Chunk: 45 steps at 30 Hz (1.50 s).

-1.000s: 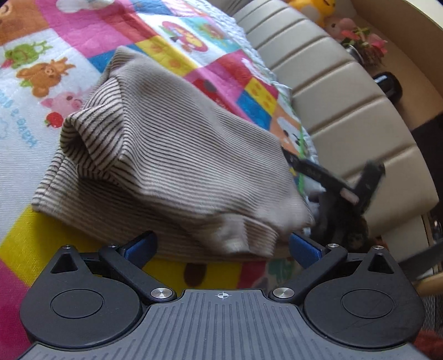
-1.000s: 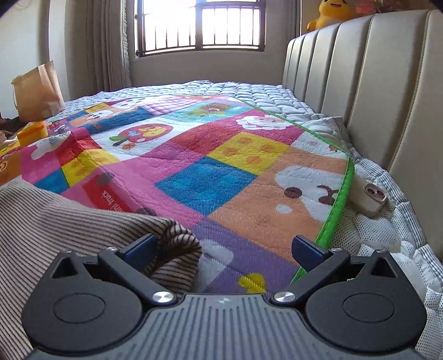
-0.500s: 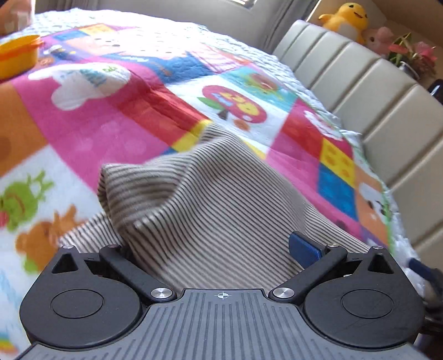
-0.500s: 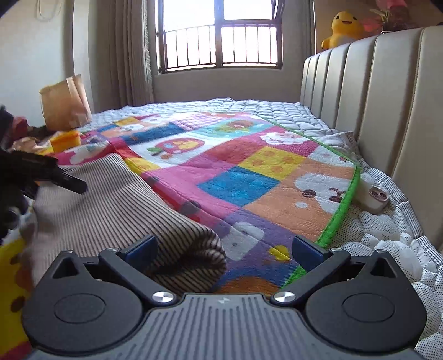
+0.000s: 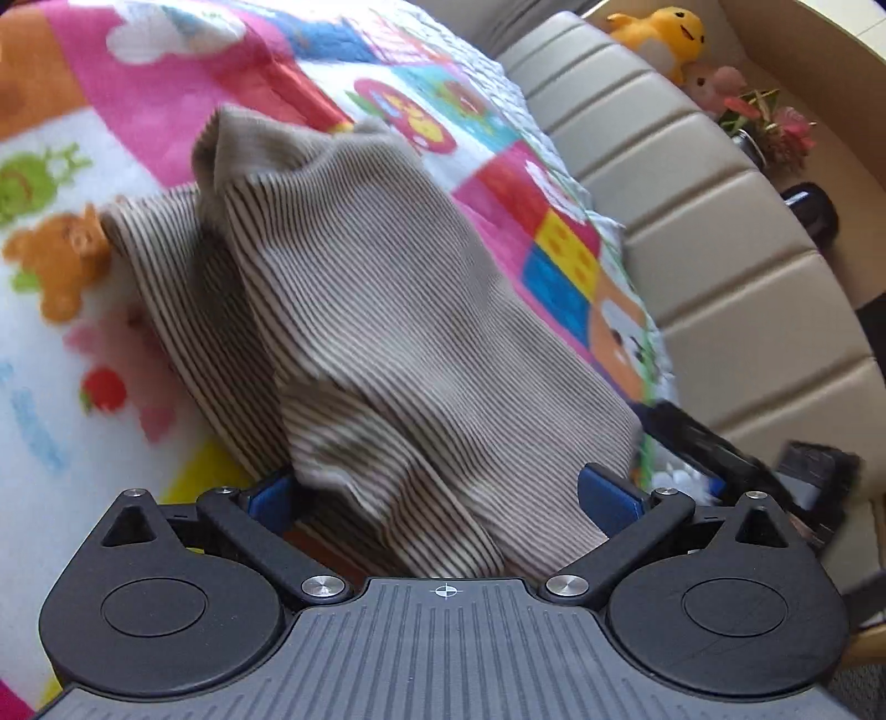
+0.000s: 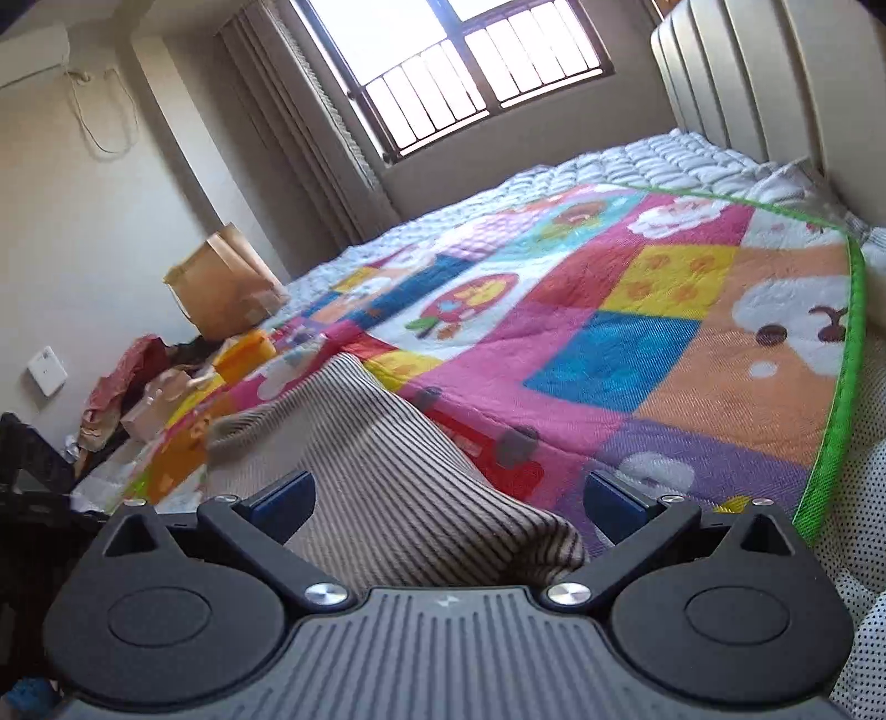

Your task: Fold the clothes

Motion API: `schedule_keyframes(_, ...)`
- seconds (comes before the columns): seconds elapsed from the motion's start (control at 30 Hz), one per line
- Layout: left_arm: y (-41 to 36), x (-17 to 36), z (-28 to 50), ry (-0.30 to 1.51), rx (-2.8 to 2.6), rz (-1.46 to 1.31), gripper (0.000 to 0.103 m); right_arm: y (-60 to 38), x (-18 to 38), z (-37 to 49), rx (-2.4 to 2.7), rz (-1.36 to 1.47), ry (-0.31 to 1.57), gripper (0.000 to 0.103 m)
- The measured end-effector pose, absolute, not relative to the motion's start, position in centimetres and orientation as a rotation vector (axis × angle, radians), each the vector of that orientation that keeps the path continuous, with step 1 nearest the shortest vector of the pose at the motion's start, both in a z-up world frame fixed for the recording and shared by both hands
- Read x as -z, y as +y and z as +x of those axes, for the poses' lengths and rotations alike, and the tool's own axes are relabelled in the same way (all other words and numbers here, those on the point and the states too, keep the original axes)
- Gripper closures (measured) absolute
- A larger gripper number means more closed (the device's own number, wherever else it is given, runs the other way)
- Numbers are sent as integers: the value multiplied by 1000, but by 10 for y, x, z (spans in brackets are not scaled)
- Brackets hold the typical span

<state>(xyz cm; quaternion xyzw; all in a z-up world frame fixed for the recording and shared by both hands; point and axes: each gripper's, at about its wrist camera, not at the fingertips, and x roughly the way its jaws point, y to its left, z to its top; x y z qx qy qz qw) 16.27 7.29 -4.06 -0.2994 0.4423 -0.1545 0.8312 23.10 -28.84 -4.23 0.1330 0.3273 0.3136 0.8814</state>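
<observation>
A beige garment with thin dark stripes (image 5: 365, 310) lies bunched and partly folded on the colourful patchwork quilt (image 5: 138, 88). My left gripper (image 5: 437, 493) is open, its blue pads on either side of the garment's near edge, the cloth running between them. My right gripper (image 6: 448, 498) is open too, with the garment (image 6: 382, 459) lying between its blue pads. The right gripper also shows as a dark blurred shape in the left wrist view (image 5: 736, 465), at the garment's right side.
A padded beige headboard (image 5: 720, 232) runs along the bed's right side, with plush toys (image 5: 664, 33) and flowers on the ledge above. In the right wrist view a paper bag (image 6: 221, 282), an orange container (image 6: 243, 354) and a clothes pile (image 6: 133, 382) sit at the far left.
Both grippers have shifted and tilted over the garment. The garment's far corner has bunched up into a raised fold. The right wrist view has risen and rolled, showing more of the room's left side.
</observation>
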Motion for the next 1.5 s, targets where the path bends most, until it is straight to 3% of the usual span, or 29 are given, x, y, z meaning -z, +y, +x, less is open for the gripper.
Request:
schedule_keyframes(0.13,76,45,170,931,344,-679,0,-285,61,227,-662,259,730,0)
schedule_keyframes(0.2,78,46,179,925,352,-681,1,-287,59,215,-711,279,737,7)
schedule_keyframes(0.3,80,46,197,930,343,-666,12,-282,57,195,-714,256,734,11)
schedule_keyframes(0.53,91,43,233,929,315,-613,14,-253,52,147,-739,227,738,11)
schedule_keyframes(0.63,99,42,242,919,290,-601,17,-235,49,129,-749,144,725,6)
schedule_keyframes(0.77,104,32,217,914,251,-529,14,-233,42,116,-730,59,718,0)
schedule_keyframes(0.83,101,26,193,899,231,-436,7,-240,35,113,-708,50,702,0)
schedule_keyframes(1.0,89,32,141,852,217,-343,6,-254,13,118,-614,71,609,0)
schedule_keyframes(1.2,66,38,115,807,176,-231,5,-230,58,132,-498,-59,695,0)
schedule_keyframes(1.5,63,39,116,810,172,-211,3,-232,55,127,-533,-102,755,0)
